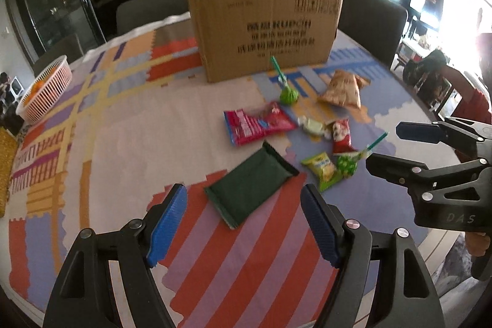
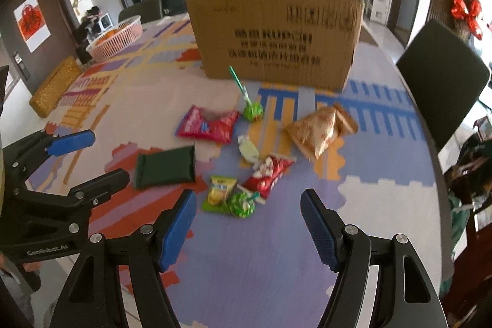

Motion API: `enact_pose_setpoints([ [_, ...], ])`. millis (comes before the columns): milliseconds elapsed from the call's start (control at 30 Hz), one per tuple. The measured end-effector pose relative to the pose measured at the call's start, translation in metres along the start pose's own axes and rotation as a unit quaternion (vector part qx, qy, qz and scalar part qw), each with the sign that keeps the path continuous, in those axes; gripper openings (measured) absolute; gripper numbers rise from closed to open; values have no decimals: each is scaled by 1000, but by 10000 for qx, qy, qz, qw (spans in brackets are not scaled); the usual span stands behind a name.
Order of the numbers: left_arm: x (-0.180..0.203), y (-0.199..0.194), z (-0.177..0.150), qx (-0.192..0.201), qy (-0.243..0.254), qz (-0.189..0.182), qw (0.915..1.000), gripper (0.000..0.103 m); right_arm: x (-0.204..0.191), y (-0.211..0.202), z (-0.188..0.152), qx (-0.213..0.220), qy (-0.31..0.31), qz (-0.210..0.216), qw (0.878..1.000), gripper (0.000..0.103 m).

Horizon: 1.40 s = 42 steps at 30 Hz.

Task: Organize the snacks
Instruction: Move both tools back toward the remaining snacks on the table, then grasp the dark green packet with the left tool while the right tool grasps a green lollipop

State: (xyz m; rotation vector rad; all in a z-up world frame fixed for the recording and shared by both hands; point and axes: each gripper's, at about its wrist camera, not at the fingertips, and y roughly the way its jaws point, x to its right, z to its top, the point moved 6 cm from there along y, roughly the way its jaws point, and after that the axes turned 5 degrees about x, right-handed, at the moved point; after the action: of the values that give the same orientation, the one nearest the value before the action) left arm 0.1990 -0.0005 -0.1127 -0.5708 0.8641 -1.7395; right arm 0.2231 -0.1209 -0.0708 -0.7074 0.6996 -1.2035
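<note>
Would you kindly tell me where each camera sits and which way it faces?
Left wrist: on the left claw, angled down at the dark green packet and cardboard box; its open fingers show, the right claw at right.
Right wrist: on the right claw, angled down at the green lollipop; its open fingers show, the left claw at left.
Shared: snacks, box, pink basket.

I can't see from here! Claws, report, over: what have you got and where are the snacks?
Left claw open, empty. Right claw open, empty. Snacks loose on table, dark green packet nearest left claw; cardboard box behind. Nothing in the way.
</note>
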Motion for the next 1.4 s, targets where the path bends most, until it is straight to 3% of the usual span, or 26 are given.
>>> enact_pose_setpoints([
  [300, 0, 29, -10, -235, 328, 1, 9992, 76, 8, 27, -20, -434, 181, -77, 9989, 70],
  [767, 6, 74, -4, -538, 618, -201, 9964, 76, 6, 46, -27, -744, 289, 39, 9968, 56],
  [967, 8, 82, -2, -613, 458, -351, 9964, 75, 5, 53, -26, -765, 320, 130, 9965, 47],
  [1167, 9, 86, 1, -637, 237, -546, 9962, 69, 2, 59, -25, -782, 388, 292, 9958, 42],
  [1400, 11, 84, 6, -609, -35, -678, 9958, 49, 4, 64, -18, -729, 517, 457, 9949, 36],
])
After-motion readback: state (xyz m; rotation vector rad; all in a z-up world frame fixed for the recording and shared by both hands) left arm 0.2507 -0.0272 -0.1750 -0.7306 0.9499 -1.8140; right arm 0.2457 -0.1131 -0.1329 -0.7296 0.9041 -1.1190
